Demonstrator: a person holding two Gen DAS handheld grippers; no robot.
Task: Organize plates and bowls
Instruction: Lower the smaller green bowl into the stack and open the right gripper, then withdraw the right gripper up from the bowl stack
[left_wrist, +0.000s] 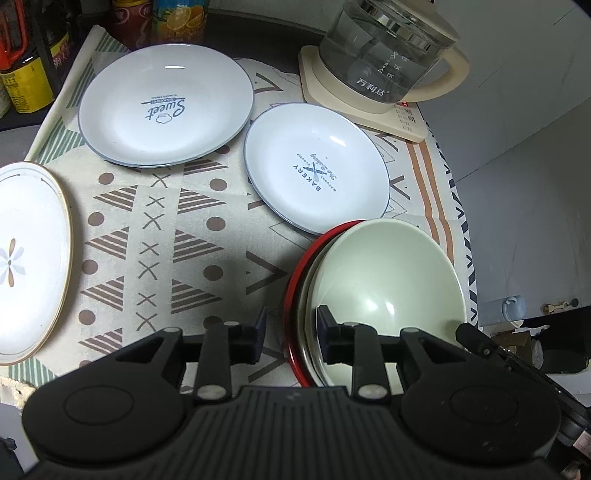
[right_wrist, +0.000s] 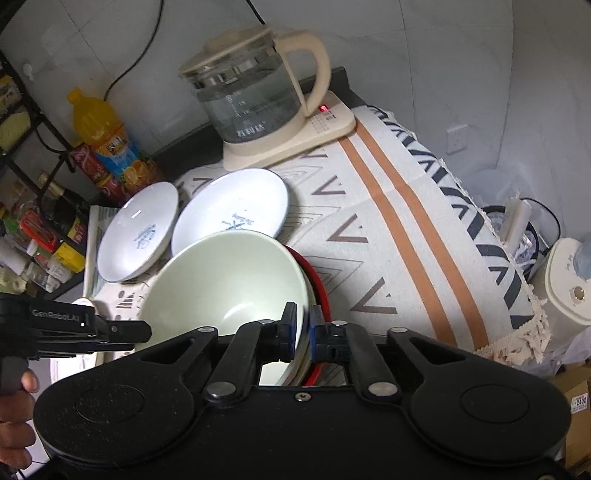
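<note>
The right gripper (right_wrist: 303, 334) is clenched on the near rim of the pale green bowl (right_wrist: 225, 280), which sits nested in a red-rimmed bowl (right_wrist: 320, 284) at the near right of the patterned tablecloth (right_wrist: 388, 236). The left gripper (left_wrist: 290, 334) hangs with its jaws released, straddling the stack's left rim. To go well, I'd say the lift should come straight up, keeping the bowl level and clear of the small Bakery plate (left_wrist: 317, 170) just beyond.
</note>
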